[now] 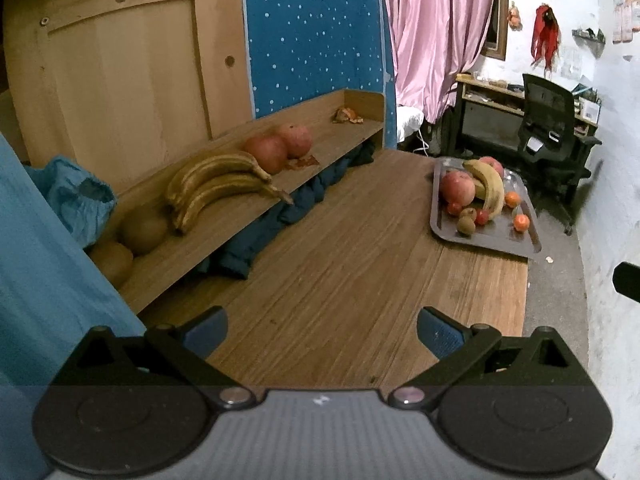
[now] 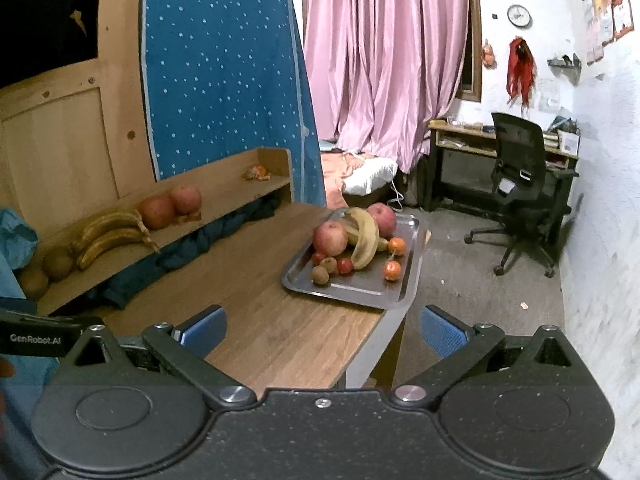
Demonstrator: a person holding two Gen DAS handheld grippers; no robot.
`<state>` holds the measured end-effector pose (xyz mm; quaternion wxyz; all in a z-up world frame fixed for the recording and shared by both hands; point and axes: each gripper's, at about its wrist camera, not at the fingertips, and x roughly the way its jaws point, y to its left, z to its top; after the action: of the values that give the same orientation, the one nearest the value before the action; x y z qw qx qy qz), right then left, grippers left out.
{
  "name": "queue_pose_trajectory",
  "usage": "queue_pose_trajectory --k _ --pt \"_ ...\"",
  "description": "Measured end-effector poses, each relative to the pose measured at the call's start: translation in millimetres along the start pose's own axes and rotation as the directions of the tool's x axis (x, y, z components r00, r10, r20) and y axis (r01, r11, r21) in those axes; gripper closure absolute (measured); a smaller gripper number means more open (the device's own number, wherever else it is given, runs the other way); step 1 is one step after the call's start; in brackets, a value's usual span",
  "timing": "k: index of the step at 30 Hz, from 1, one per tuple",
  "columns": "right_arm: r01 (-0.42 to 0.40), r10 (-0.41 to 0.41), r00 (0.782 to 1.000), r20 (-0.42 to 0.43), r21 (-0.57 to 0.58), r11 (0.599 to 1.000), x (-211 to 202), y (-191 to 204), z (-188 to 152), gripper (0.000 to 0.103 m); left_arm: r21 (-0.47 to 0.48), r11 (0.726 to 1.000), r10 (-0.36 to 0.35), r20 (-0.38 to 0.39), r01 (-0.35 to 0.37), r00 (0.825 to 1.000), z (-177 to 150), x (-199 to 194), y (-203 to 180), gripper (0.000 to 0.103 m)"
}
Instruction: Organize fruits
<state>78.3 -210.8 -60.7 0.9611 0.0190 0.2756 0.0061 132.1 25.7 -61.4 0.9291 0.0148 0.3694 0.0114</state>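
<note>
A metal tray (image 1: 496,240) (image 2: 360,290) at the table's far right corner holds apples (image 2: 329,238), a banana (image 2: 366,242), small oranges (image 2: 392,270), kiwis (image 2: 320,275) and small red fruits. On the raised wooden shelf (image 1: 224,232) (image 2: 224,196) lie browned bananas (image 1: 216,184) (image 2: 110,236), two red apples (image 1: 280,146) (image 2: 170,204), two round brown fruits (image 1: 144,228) (image 2: 58,263) and a peel scrap (image 1: 348,116). My left gripper (image 1: 322,334) hovers open over the bare tabletop. My right gripper (image 2: 322,334) is open above the table's near edge, short of the tray. Neither holds anything.
A blue plastic bag (image 1: 76,196) lies at the shelf's left end, and dark cloth (image 1: 288,208) is stuffed under the shelf. Blue fabric (image 1: 36,280) hangs at my left. Beyond the table are an office chair (image 2: 524,196), a desk, pink curtains and a bed.
</note>
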Motion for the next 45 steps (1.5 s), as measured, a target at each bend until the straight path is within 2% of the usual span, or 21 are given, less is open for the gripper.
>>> queue_pose_trajectory --k 10,19,45 --pt "-0.001 0.001 0.999 -0.045 -0.009 1.0 2.8 0.0 -9.9 0.001 0.017 1.0 -0.017 0.002 0.017 1.0 -8.9 -2.7 -2.8 0.0" --pt "0.013 -0.016 0.996 -0.084 -0.026 1.0 2.8 -0.7 -17.3 0.001 0.002 1.0 -0.029 -0.026 0.029 0.999 -16.3 -0.4 -1.8 0.0" --pt "0.014 -0.017 0.996 -0.089 -0.029 0.999 2.9 0.1 -17.8 0.001 0.007 0.999 -0.036 -0.025 0.036 0.999 -19.2 -1.4 -3.1 0.0"
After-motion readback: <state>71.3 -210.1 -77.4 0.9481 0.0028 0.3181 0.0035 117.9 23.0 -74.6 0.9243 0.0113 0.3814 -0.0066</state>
